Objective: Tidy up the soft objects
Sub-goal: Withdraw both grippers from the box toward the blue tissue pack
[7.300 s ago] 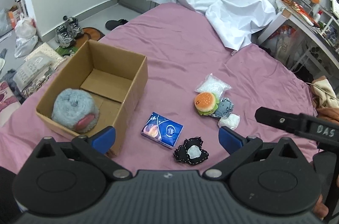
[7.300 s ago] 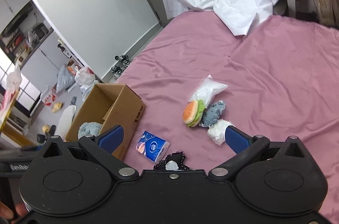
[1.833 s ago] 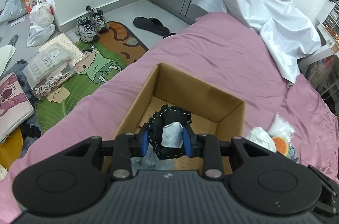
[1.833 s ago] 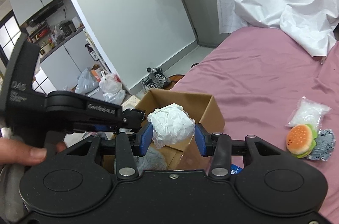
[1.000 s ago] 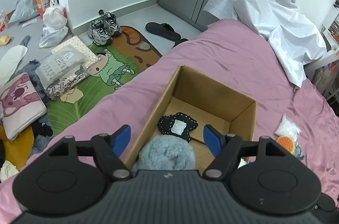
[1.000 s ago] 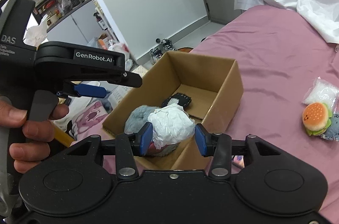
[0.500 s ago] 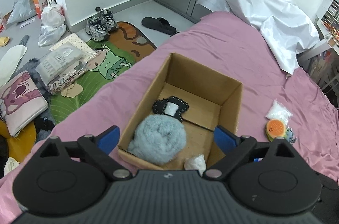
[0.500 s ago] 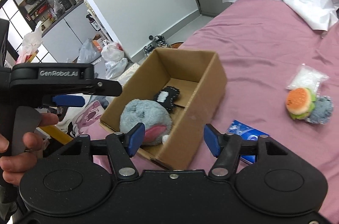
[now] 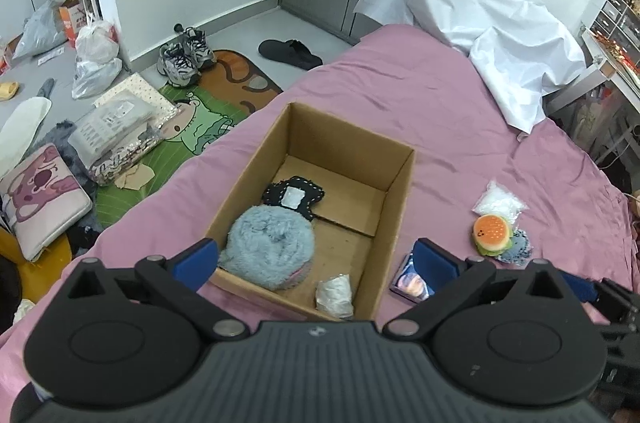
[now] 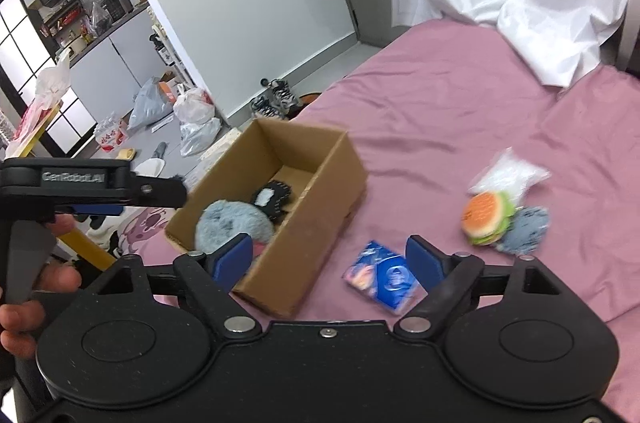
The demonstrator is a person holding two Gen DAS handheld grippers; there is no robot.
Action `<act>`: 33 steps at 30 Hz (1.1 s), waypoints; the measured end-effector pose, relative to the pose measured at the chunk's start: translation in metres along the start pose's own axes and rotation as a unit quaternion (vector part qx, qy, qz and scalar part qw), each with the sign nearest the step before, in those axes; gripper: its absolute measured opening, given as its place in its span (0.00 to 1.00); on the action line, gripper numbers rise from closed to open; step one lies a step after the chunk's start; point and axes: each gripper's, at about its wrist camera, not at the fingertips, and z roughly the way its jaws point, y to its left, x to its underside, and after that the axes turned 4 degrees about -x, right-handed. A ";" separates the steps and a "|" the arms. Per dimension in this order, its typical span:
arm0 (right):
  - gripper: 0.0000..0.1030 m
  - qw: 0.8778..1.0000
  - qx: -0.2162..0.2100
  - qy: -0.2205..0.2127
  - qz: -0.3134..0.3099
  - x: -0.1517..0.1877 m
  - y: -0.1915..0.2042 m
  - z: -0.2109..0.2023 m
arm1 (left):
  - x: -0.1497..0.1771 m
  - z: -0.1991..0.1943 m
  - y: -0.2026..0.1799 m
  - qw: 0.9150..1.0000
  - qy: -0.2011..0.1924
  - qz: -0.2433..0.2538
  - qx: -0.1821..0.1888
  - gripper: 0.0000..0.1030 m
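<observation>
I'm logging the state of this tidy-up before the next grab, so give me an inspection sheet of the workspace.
Surface: pink bedsheet, wrinkled.
Job's things: cardboard box on the bed holds a grey fluffy plush, a black stitched patch and a white wad. Outside it lie a blue tissue pack, a burger plush, a grey knit piece and a clear bag.
Clutter: white sheet heaped at the far end.
Grippers: left gripper and right gripper both open, jaws just been opening, nothing between them.
Cables: nothing seen.
Surroundings: sneakers, a slipper, bags and a mat on the floor.
</observation>
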 end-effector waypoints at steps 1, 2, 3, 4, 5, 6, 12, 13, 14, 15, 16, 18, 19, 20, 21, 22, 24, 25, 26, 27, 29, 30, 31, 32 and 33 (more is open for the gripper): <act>0.81 1.000 0.004 -0.001 0.000 -0.001 -0.006 -0.003 | 0.001 -0.002 -0.002 1.000 -0.001 0.000 0.003 1.00; 0.81 1.000 0.007 -0.002 0.003 -0.002 -0.012 -0.007 | 0.002 -0.004 -0.005 1.000 -0.003 0.001 0.005 1.00; 0.82 1.000 0.010 -0.003 0.007 -0.002 -0.019 -0.010 | 0.002 -0.006 -0.009 1.000 -0.005 0.003 0.005 1.00; 0.82 1.000 0.012 -0.004 0.011 -0.003 -0.024 -0.012 | 0.003 -0.009 -0.013 1.000 -0.008 0.005 0.005 1.00; 0.82 1.000 0.014 -0.004 0.014 -0.004 -0.030 -0.015 | 0.004 -0.010 -0.016 1.000 -0.012 0.007 0.006 1.00; 0.82 1.000 0.016 -0.006 0.015 -0.005 -0.035 -0.017 | 0.005 -0.012 -0.019 1.000 -0.015 0.008 0.007 1.00; 0.84 0.999 0.026 -0.017 0.023 -0.007 -0.060 -0.028 | 0.010 -0.023 -0.041 0.999 -0.036 0.018 0.010 1.00; 0.84 0.999 0.029 -0.019 0.026 -0.007 -0.065 -0.030 | 0.010 -0.024 -0.045 0.999 -0.039 0.021 0.011 1.00; 0.84 0.999 0.032 -0.022 0.030 -0.007 -0.070 -0.032 | 0.012 -0.026 -0.049 0.999 -0.042 0.024 0.013 1.00; 0.85 0.999 0.033 -0.025 0.035 -0.008 -0.074 -0.034 | 0.013 -0.027 -0.053 0.999 -0.044 0.028 0.015 1.00; 0.86 0.998 0.033 -0.027 0.041 -0.008 -0.079 -0.036 | 0.014 -0.028 -0.058 0.998 -0.045 0.033 0.016 1.00; 0.87 0.998 0.032 -0.031 0.048 -0.008 -0.087 -0.039 | 0.017 -0.029 -0.067 0.998 -0.046 0.038 0.019 1.00; 0.89 0.998 0.034 -0.032 0.049 -0.008 -0.091 -0.040 | 0.018 -0.029 -0.071 0.998 -0.045 0.038 0.019 1.00; 0.89 0.998 0.036 -0.032 0.049 -0.009 -0.094 -0.041 | 0.019 -0.029 -0.075 0.998 -0.042 0.033 0.019 1.00; 0.90 0.997 0.037 -0.033 0.051 -0.009 -0.098 -0.041 | 0.020 -0.027 -0.077 0.999 -0.038 0.027 0.018 1.00; 0.90 0.997 0.036 -0.034 0.054 -0.010 -0.101 -0.042 | 0.020 -0.027 -0.079 0.999 -0.036 0.022 0.017 1.00; 0.90 0.997 0.033 -0.035 0.063 -0.011 -0.109 -0.043 | 0.022 -0.028 -0.088 0.999 -0.040 0.028 0.009 1.00; 0.90 0.997 0.032 -0.037 0.067 -0.011 -0.113 -0.044 | 0.024 -0.027 -0.093 0.999 -0.041 0.032 0.002 1.00; 0.90 0.996 0.032 -0.038 0.070 -0.011 -0.116 -0.044 | 0.025 -0.026 -0.098 0.999 -0.038 0.031 0.000 1.00; 0.90 0.996 0.032 -0.040 0.077 -0.011 -0.120 -0.044 | 0.025 -0.025 -0.101 0.999 -0.034 0.029 0.004 1.00; 0.91 0.995 0.032 -0.043 0.089 -0.010 -0.128 -0.045 | 0.027 -0.023 -0.108 0.999 -0.029 0.024 0.002 1.00; 0.91 0.994 0.030 -0.044 0.097 -0.010 -0.131 -0.045 | 0.028 -0.022 -0.111 0.999 -0.028 0.021 0.000 1.00; 0.91 0.993 0.027 -0.044 0.104 -0.009 -0.134 -0.044 | 0.028 -0.021 -0.114 0.999 -0.028 0.019 0.001 1.00; 0.91 0.993 0.025 -0.043 0.108 -0.007 -0.136 -0.044 | 0.030 -0.019 -0.116 0.999 -0.029 0.017 0.001 1.00; 0.91 0.993 0.025 -0.042 0.110 -0.006 -0.138 -0.044 | 0.030 -0.018 -0.119 0.999 -0.030 0.015 -0.001 1.00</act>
